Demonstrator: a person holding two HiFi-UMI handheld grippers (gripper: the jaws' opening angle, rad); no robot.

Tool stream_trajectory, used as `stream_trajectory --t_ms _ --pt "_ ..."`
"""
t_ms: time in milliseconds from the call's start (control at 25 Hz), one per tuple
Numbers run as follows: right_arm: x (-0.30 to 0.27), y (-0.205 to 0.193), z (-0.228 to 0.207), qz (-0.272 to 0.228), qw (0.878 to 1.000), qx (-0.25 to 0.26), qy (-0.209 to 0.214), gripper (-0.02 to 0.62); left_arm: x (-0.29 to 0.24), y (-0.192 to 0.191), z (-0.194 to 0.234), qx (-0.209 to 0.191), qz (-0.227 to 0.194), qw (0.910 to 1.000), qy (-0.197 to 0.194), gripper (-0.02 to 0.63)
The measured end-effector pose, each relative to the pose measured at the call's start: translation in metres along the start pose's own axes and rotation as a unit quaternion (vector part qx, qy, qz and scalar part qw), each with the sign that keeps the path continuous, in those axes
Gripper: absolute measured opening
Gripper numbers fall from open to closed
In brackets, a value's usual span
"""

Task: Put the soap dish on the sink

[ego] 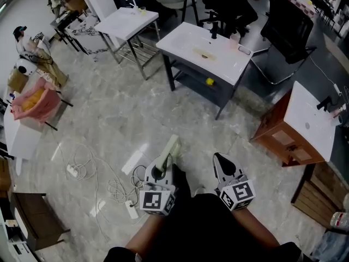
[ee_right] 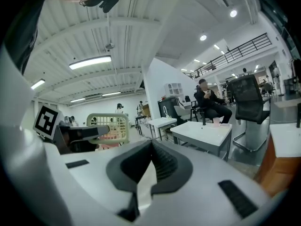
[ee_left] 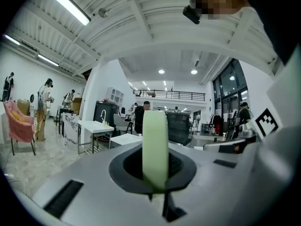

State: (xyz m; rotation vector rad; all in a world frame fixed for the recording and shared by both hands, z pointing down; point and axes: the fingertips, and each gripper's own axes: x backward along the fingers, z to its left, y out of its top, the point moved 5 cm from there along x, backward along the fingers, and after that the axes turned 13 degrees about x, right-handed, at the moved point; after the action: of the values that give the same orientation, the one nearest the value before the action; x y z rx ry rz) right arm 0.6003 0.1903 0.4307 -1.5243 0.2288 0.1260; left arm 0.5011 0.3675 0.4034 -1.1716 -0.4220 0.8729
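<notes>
Sink, head view: white sink (ego: 204, 51) with a dark tap (ego: 214, 30) stands on a grey cabinet far ahead across the pale floor (ego: 125, 119), well apart from both grippers.
Soap dish, head view: pale green soap dish (ego: 170, 148) sticks forward out of the left gripper (ego: 163, 165), above the floor.
Right gripper, head view: right gripper (ego: 221, 161) is just beside the left one, its jaws drawn to a point.
Cables, head view: white cables (ego: 87, 168) lie on the floor to the left.
Jaws, left gripper view: clamped on the soap dish (ee_left: 155, 145), which stands upright on edge between them.
Jaws, right gripper view: right gripper (ee_right: 149, 166) has its tips together, nothing between them.
Soap dish, right gripper view: slotted dish (ee_right: 109, 126) shows at left, held in the left gripper's jaws; the sink (ee_right: 202, 132) is ahead, well apart.
</notes>
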Motion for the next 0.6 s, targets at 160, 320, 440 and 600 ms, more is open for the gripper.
stream_trajectory --t_ms 160,320,440,600 --pt "-0.037 0.004 -0.007 0.018 1.000 0.003 -0.001 -0.002 -0.030 0.016 0.032 0.005 -0.004 1.0000 0.002 0.017" --pt "-0.092 0.020 -0.019 0.028 1.000 0.009 -0.003 -0.002 -0.066 0.038 0.068 0.014 -0.011 0.9998 0.005 0.017" --pt "-0.139 0.036 -0.022 0.036 0.999 0.027 0.006 -0.002 -0.091 0.055 0.099 0.021 -0.010 0.9997 0.005 0.017" --pt "-0.199 0.056 -0.016 0.048 0.998 0.039 0.017 -0.002 -0.121 0.077 0.144 0.029 -0.001 0.9996 0.000 0.017"
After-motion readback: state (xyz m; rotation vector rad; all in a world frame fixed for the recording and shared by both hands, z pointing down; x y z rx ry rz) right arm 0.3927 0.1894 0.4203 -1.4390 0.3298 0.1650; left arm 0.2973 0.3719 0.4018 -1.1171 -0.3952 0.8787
